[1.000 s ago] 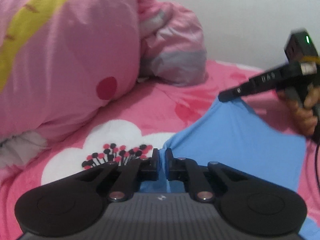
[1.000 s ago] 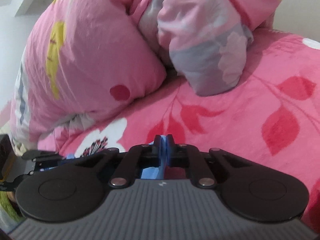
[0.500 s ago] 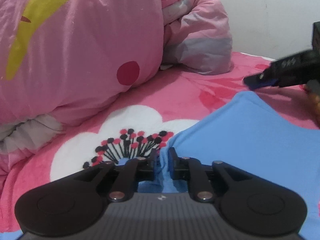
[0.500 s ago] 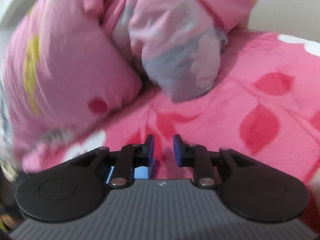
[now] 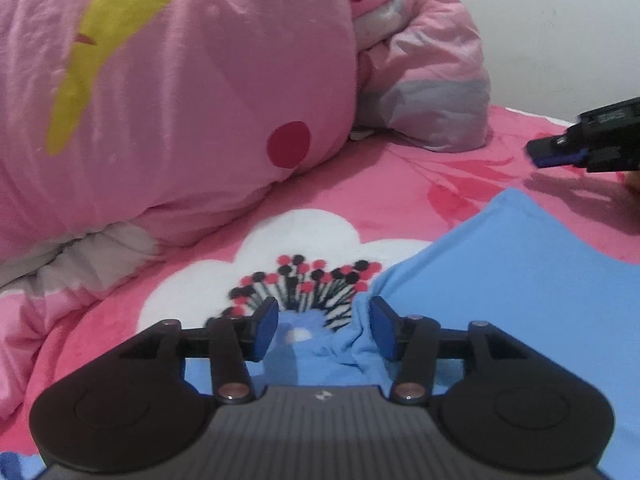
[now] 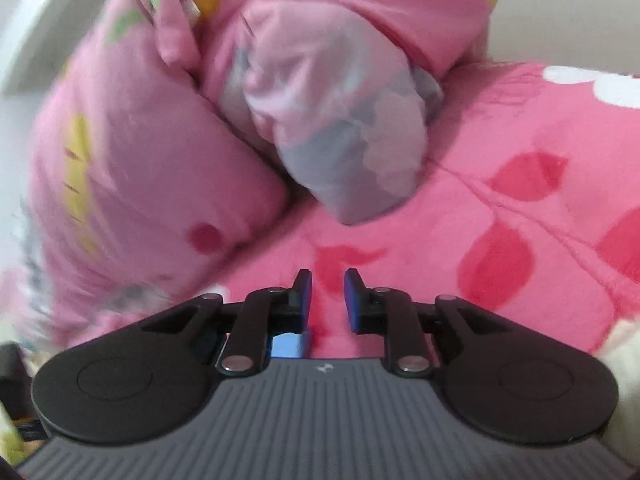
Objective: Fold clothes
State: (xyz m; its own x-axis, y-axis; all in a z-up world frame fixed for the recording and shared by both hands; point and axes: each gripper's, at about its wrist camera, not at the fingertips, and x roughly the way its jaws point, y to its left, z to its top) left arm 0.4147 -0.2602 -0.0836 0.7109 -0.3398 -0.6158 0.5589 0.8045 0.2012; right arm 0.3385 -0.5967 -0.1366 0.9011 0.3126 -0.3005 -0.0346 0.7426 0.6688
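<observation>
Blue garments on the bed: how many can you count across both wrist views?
1. The blue garment lies flat on the pink floral blanket, under and right of the open left hand-held gripper. Others may lie out of frame.

A large pink pillow (image 5: 168, 104) and a bundled pink quilt (image 5: 424, 80) block the far left of the bed. The pink floral blanket (image 5: 400, 184) between them and the blue garment (image 5: 520, 280) lies open.

Left hand-held gripper (image 5: 323, 328) sits wide open over the bunched edge of a blue garment (image 5: 520, 280) lying on the pink bed (image 5: 360, 184).
</observation>
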